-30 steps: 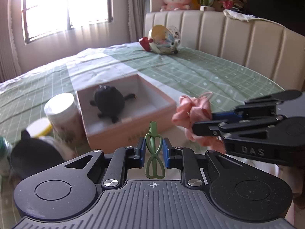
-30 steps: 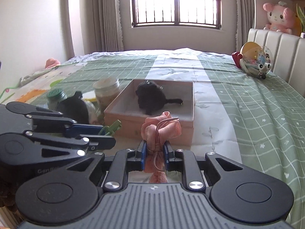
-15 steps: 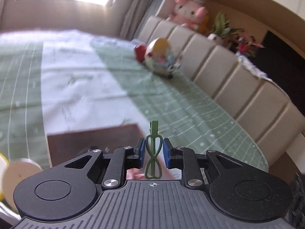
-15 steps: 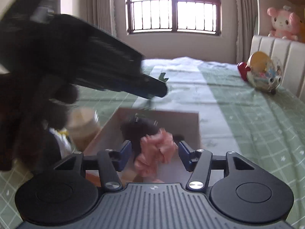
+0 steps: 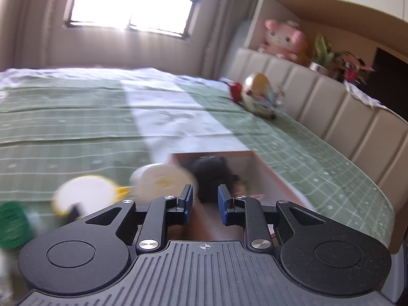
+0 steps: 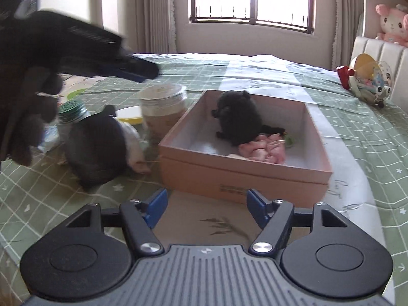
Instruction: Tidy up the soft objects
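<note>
- Wide bed under a green checked cover with a white stripe (image 6: 344, 117), filling both views from the foreground to the far window.
- Padded beige headboard (image 5: 331, 107) along the right edge of the bed.
- Shallow pink cardboard box (image 6: 229, 176), open-topped, sitting on the cover near the middle of the right wrist view.
- Inside the box: black plush turtle (image 6: 238, 117) toward the far side; bunched pink fabric scrunchie (image 6: 265, 149) touching its near flank; a scrap of green (image 6: 289, 140) just beside the scrunchie — too small to identify.
- Left of the box, clustered on the cover: dark grey and white plush toy (image 6: 99, 148) lying closest to the camera, cream lidded jar (image 6: 162, 112) right against the box wall, clear bottle with a green ribbed cap (image 6: 72, 113), flat yellow-rimmed lid (image 6: 130, 114) behind.
- Round, colourful toy with a red part (image 6: 367, 81) far off by the headboard, well apart from the box.
- Left gripper (image 5: 203, 206) blurred, blue pads (image 5: 187, 205) a narrow gap apart with nothing pinched between them — pointing at the box and the turtle.
- Same left gripper in a dark-gloved hand (image 6: 28, 97), raised above the bottle in the right wrist view.
- Right gripper (image 6: 206, 207) hanging before the box's near wall, jaws opening, spread wide, only bedcover between them.
</note>
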Tool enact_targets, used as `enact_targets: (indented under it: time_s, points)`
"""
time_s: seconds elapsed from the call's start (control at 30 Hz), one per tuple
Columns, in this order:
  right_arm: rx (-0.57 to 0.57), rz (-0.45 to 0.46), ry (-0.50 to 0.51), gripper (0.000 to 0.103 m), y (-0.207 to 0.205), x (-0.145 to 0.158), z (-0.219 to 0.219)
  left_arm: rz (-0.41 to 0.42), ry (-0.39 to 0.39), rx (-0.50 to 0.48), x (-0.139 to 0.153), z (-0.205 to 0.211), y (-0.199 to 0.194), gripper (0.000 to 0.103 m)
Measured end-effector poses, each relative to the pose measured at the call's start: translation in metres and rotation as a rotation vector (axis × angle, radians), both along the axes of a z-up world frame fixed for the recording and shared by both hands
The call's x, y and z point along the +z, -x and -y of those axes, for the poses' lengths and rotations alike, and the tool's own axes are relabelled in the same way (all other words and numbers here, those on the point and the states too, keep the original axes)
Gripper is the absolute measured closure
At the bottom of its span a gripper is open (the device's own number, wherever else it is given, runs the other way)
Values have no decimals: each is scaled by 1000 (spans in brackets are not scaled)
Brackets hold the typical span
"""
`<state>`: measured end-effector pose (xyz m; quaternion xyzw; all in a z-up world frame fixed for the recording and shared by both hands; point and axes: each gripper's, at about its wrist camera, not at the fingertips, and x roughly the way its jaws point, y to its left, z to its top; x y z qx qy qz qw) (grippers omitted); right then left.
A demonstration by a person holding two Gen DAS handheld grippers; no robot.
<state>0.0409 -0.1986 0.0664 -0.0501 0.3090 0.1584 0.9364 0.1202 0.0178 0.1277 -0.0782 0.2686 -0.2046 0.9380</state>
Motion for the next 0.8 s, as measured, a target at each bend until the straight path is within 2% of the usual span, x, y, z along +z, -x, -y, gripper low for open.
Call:
enact_targets:
  time_s: [0.1,0.17,0.27,0.33,0.43,0.5,0.63,0.7,0.8]
  points:
    - [19,-13,-3,30,3,-1,-21,21,27,132,1,-68,31,79]
    - [39,-21,-12,30,8,0,-37,2,48,264,2,-121,45,79]
    - [83,-29,-19,30,14,3,-63,-19,100,443,-2,-201,55,79]
    - [113,-26,-9,29,20,4,-80,-46,109,516,-13,-237,53,79]
    - [148,-24,9,26,31,3,-98,-118,126,549,-37,-268,47,79]
    - [172,-28,27,26,38,-1,-109,-166,130,531,-55,-274,42,79]
    - [203,-28,85,26,44,-13,-126,-185,178,482,-74,-270,41,79]
    - [212,-14,121,26,47,-22,-133,-162,127,510,-75,-267,40,79]
    - [220,-8,167,26,49,-38,-140,-92,-113,560,-76,-262,31,79]
